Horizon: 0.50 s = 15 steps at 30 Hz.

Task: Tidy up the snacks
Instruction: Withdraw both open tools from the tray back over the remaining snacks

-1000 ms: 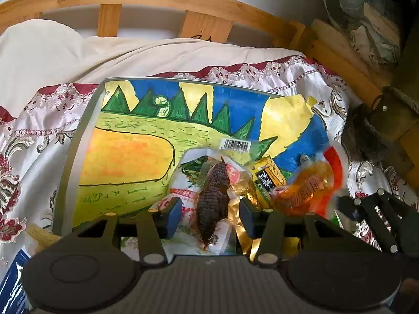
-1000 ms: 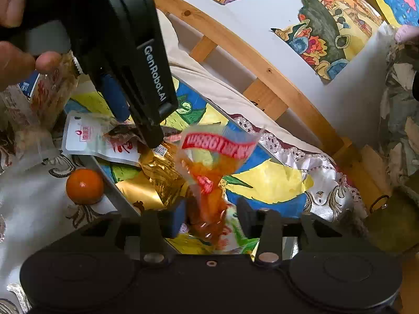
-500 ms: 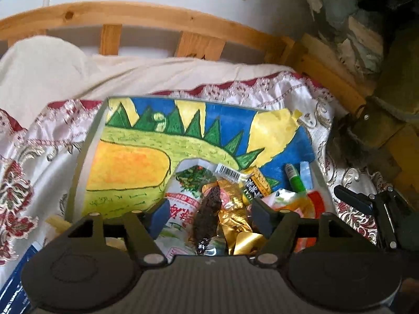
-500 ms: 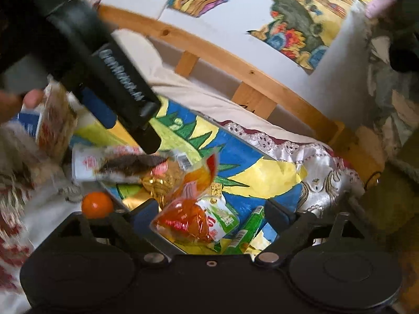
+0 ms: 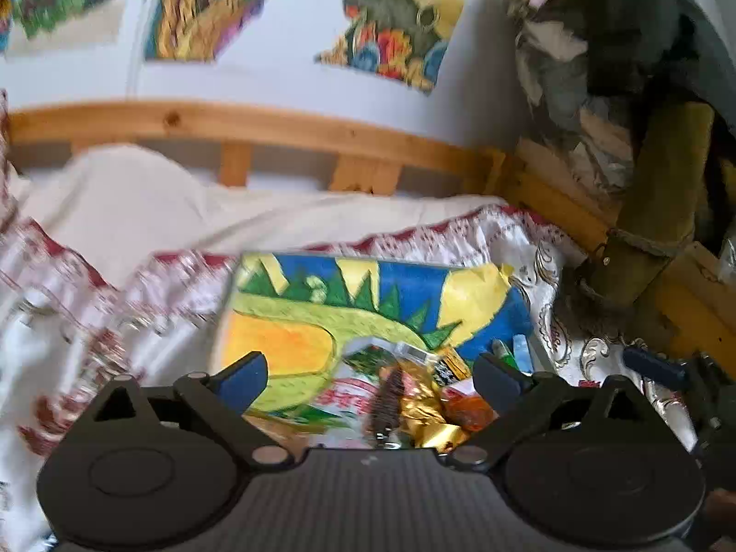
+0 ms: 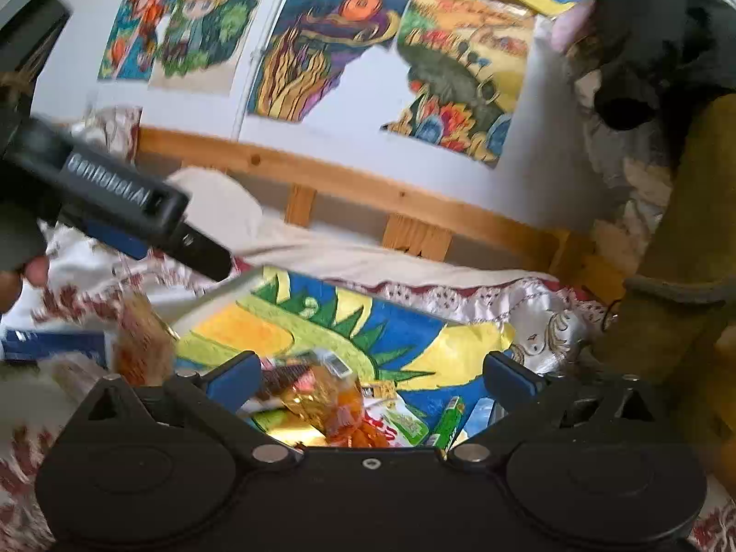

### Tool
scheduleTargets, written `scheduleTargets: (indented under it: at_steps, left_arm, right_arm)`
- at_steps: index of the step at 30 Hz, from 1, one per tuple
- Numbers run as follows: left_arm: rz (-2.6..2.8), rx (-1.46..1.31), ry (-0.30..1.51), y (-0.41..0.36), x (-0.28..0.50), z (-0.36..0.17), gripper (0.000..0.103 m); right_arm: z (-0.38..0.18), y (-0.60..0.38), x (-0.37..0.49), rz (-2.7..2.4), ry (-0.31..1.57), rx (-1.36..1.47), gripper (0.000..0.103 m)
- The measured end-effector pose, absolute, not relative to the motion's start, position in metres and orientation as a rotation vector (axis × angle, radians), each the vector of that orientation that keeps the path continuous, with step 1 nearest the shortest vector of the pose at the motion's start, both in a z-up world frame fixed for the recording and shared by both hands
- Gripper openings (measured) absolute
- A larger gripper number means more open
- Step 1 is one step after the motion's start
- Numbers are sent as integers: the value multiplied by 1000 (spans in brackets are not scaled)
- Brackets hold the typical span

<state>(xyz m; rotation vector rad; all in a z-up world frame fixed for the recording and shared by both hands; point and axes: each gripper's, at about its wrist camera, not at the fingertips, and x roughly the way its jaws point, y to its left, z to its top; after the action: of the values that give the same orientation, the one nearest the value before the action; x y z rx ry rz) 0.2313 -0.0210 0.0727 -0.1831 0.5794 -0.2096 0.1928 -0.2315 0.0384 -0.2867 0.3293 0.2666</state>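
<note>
Your left gripper [image 5: 370, 379] has its jaws opening, blue pads spread wide, and nothing is clamped between them; the snack pile lies below and beyond the fingertips, untouched. Your right gripper [image 6: 370, 377] likewise has its jaws opening, pads far apart, and grips nothing. The snacks sit heaped at the near end of a tray [image 5: 230, 285] lined with a painted dinosaur picture [image 5: 322, 317]: a gold foil packet [image 5: 428, 409], a dark ridged snack in a clear wrapper [image 5: 388, 402], an orange packet [image 5: 469, 411] and a green stick pack [image 6: 448, 418] lie touching or overlapping one another. In the right wrist view, your left gripper shows at the upper left, above the tray's left edge. The tray rests on a patterned bedspread [image 5: 529, 239] before a wooden headboard rail [image 5: 276, 124]. Both views are blurred, so wrapper print is unreadable.
</note>
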Motion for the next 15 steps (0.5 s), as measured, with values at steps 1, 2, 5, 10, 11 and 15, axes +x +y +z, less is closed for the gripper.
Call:
scheduleTargets:
  at_steps: [1, 2, 5, 10, 11, 15]
  left_arm:
    - [-199, -174, 551, -18, 224, 75, 101]
    - [-189, -166, 521, -15, 215, 77, 102]
    - [-155, -162, 468, -5, 193, 80, 102]
    - [-118, -202, 441, 17, 157, 81, 102]
    - [-111, -205, 439, 21, 150, 81, 102]
    - [-69, -206, 441, 40, 118, 74, 102]
  right_arm:
    - [42, -231, 186, 264, 322, -272, 102]
    - [46, -230, 182, 265, 319, -262, 102]
    - [56, -228, 165, 261, 312, -232, 102]
    - [71, -224, 132, 269, 293, -189, 102]
    - [72, -223, 126, 273, 291, -186, 102]
    - [76, -218, 97, 294, 283, -175, 102]
